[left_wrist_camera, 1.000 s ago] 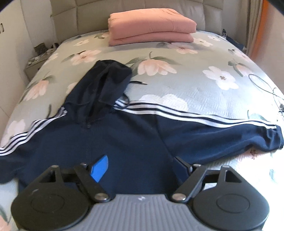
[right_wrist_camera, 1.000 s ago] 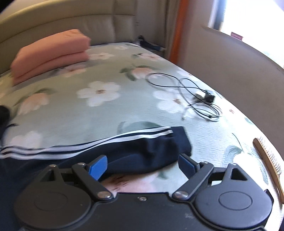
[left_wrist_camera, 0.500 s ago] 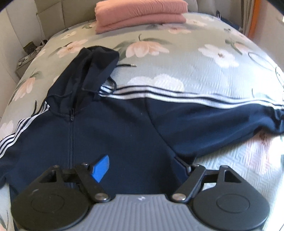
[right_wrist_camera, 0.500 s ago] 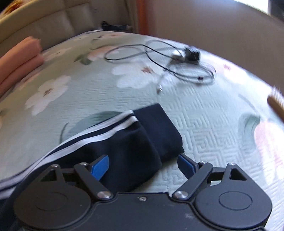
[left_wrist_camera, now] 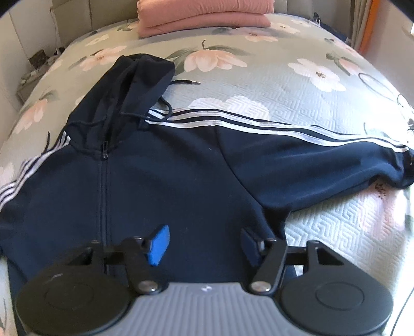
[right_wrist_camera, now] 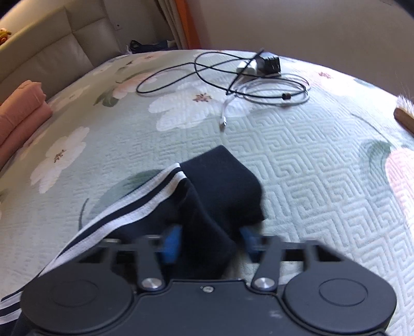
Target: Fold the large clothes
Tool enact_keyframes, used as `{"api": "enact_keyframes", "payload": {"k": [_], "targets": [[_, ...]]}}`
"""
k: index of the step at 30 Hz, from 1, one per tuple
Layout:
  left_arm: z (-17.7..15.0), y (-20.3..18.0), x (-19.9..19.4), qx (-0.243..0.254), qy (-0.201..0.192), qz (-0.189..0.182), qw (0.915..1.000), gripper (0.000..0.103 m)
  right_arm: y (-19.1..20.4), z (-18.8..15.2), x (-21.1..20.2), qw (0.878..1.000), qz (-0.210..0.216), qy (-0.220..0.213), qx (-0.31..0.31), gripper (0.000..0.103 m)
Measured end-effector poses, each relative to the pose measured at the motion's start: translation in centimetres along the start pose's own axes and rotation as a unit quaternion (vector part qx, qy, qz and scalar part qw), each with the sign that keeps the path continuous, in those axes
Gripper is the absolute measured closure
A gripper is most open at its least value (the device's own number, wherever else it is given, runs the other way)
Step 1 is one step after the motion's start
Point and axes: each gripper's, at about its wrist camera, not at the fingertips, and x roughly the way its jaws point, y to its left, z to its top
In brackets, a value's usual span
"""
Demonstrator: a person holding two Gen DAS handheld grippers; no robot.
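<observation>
Your right gripper (right_wrist_camera: 209, 243) is closing around the cuff end of the navy hoodie's sleeve (right_wrist_camera: 207, 191), with a bunched ridge of the fabric standing up between the two blue pads (right_wrist_camera: 172, 241); motion blur hides whether the pads press the cloth yet, so you cannot call it a firm grip. That cuff lies just ahead of and partly under your gripper, its white stripes running back toward the lower left of the right wrist view. Your left gripper (left_wrist_camera: 204, 244) is also closing, its jaws still standing apart with nothing pinched between them, low over the hoodie's front near the bottom of the body, to the right of the zip. The navy hoodie (left_wrist_camera: 160, 181) lies spread face up on the floral quilted bedspread (left_wrist_camera: 297, 90), hood crumpled toward the headboard, one striped sleeve stretched out to the right, the other running off the left edge. Beyond the cuff, well apart from it, tangled black and white charging cables (right_wrist_camera: 248, 82) with a plug lie on the quilt. A folded pink blanket (left_wrist_camera: 204, 15) sits by the headboard, and a wooden brush (right_wrist_camera: 405, 115) shows at the far right edge.
</observation>
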Motion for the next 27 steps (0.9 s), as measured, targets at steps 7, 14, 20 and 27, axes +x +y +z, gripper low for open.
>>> {"api": "enact_keyframes", "payload": {"k": [7,14,20,27], "targets": [[-0.9,3.0,-1.2,-0.026,-0.007,0.003,0.9996,0.040,4.8,-1.0,-5.0,0.994,0.008,-0.065,-0.087,0.081],[-2.3,7.3,-3.0,-0.064,-0.017,0.010,0.9978,0.040,13.3,-4.1,-12.9,0.971,0.084,-0.123,-0.188,0.081],[-4.3,12.0,-5.0,-0.109,-0.027,0.016,0.9935,0.040,23.3,-9.3,-21.6,0.933,0.222,-0.128,-0.251,0.081],[-6.6,18.3,-7.2,-0.151,-0.044,0.057,0.9859,0.040,33.9,-22.7,-25.4,0.889,0.325,-0.039,-0.321,0.074]]}}
